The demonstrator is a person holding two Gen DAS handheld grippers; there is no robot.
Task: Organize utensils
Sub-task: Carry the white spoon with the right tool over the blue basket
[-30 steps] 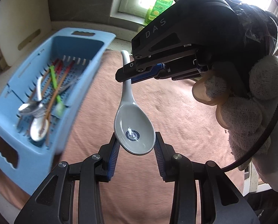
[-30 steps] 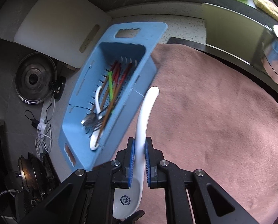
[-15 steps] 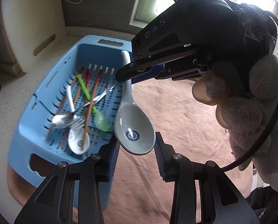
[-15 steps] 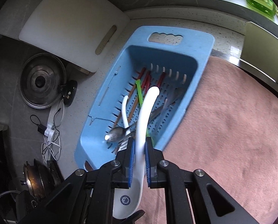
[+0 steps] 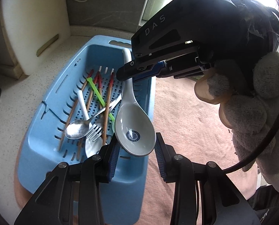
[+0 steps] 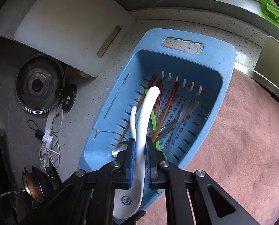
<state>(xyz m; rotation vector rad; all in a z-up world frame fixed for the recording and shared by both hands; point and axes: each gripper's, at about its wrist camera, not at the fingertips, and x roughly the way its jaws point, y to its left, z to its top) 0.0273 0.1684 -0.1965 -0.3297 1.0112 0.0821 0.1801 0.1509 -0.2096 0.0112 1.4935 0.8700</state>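
Placement comes next, I judge: the white ceramic spoon (image 5: pixel 134 129) hangs over the blue basket (image 6: pixel 227 56), its handle pinched tight in the right gripper (image 6: pixel 139 150) and its bowl sitting between the half-open pads of the left gripper (image 5: pixel 136 148), which seem to touch its sides, so lower it gently alongside the others and free both grips together. Basket contents: 1 metal spoon (image 5: pixel 76 130), a fork (image 5: pixel 94 130), red-tipped chopsticks (image 5: pixel 107 101), a green stick (image 5: pixel 98 91) and another white spoon (image 5: pixel 83 103)

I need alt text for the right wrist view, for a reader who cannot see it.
The right gripper clamps the handle of a white ceramic spoon over a blue basket holding chopsticks and metal cutlery. A white cutting board lies behind.
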